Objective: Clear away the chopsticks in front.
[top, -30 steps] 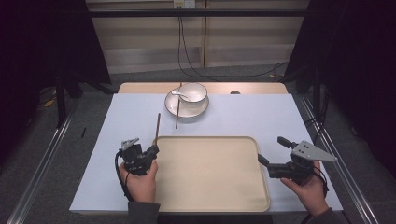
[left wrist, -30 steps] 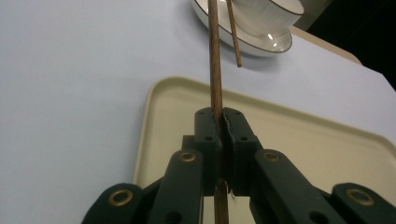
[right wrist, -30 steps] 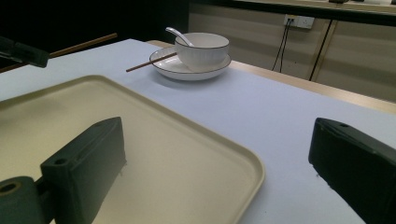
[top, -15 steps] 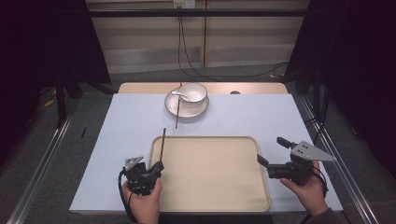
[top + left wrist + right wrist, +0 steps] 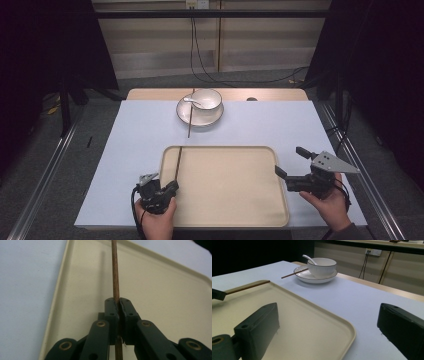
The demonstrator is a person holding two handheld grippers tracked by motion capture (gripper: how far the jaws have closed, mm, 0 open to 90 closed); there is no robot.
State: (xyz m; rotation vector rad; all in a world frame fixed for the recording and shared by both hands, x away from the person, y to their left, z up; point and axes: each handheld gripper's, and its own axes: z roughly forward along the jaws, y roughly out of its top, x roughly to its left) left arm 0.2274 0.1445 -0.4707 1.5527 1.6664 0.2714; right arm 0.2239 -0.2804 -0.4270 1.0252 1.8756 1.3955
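1. A thin brown chopstick (image 5: 177, 162) is clamped between the jaws of the left gripper (image 5: 171, 186), which press together on it near its lower end; the left gripper view shows the stick (image 5: 115, 272) rising straight up from the closed jaw tips.
2. The held chopstick runs along the left side of a cream tray (image 5: 235, 215), its far tip reaching about to the tray's far rim. Whether it touches the tray floor I cannot tell.
3. The left hand (image 5: 157, 225) grips that tool at the tray's near left corner.
4. The right gripper (image 5: 290, 167) sits at the tray's right edge, held by the right hand (image 5: 327, 207); its jaws stand wide apart with nothing between them, and its own view looks across the tray's near corner (image 5: 347, 331).
5. A second chopstick (image 5: 190, 116) lies beyond the tray, one end propped on a white plate (image 5: 186, 116) and the other resting on the pale blue table cover (image 5: 125, 150).
6. A white bowl (image 5: 207, 100) stands on that plate with a white spoon (image 5: 191, 101) in it, handle leaning over the rim.
7. Dark cables (image 5: 200, 55) hang down the wall behind the table.
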